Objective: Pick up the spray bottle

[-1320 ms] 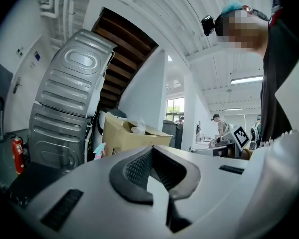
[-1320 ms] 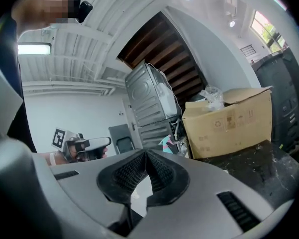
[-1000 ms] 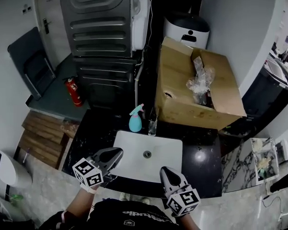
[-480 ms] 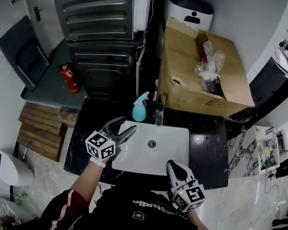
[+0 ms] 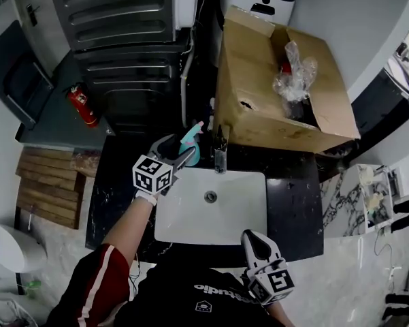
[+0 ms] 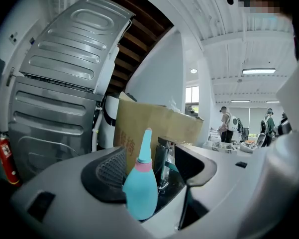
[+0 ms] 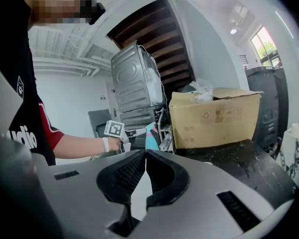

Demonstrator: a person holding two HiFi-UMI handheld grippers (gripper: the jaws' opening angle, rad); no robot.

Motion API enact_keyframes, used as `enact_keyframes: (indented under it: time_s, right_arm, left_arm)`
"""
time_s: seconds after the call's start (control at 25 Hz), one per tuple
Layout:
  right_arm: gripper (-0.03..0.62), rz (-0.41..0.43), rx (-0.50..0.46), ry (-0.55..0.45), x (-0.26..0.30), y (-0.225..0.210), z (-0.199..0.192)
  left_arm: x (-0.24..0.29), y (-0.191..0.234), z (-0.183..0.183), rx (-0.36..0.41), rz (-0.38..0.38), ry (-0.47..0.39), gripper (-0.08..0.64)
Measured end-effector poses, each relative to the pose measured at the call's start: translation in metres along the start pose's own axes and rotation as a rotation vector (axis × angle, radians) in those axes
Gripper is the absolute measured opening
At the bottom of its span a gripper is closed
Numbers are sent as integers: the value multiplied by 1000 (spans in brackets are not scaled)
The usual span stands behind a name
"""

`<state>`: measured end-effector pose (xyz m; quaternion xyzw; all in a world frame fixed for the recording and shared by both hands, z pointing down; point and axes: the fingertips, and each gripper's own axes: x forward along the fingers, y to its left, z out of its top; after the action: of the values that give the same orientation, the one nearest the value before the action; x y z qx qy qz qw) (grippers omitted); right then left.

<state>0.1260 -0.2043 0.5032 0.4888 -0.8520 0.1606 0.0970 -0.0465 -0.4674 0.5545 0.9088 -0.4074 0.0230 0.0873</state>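
My left claw (image 6: 161, 166) just opened wide, spray bottle (image 6: 141, 193) between pads, not pinched yet. Bottle stands on tabletop (image 5: 289, 203) beside faucet (image 5: 220, 157). Right claw (image 7: 143, 171) pressed together, empty. Remaining: squeeze, lift.

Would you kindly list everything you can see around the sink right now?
teal plastic spray bottle: one, teal, on black counter behind the sink
white rectangular sink: one, white, set in counter
chrome tap: one, silver, behind sink
brown cardboard box: one, brown, behind tap
red fire extinguisher: one, red, floor at left
left gripper: one, grey, jaws just been opening, apart, bottle between them
right gripper: one, grey, shut, empty, near counter edge
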Motion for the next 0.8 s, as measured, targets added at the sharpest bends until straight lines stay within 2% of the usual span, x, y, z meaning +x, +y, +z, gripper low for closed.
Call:
enact_keyframes:
  time_s: [0.36,0.48,0.8]
  right_arm:
    - [40,-89,25,6,-14,-15,-8]
    - [40,-113,19,7,-20,-19,-9]
    - [40,-176,42,-3,-36,-32,-10]
  left_arm:
    - [53,13,-1,53,-31,3,293]
    - [60,13,2,83,-37,-10,268]
    - [68,17,14,94,-45,-38,182]
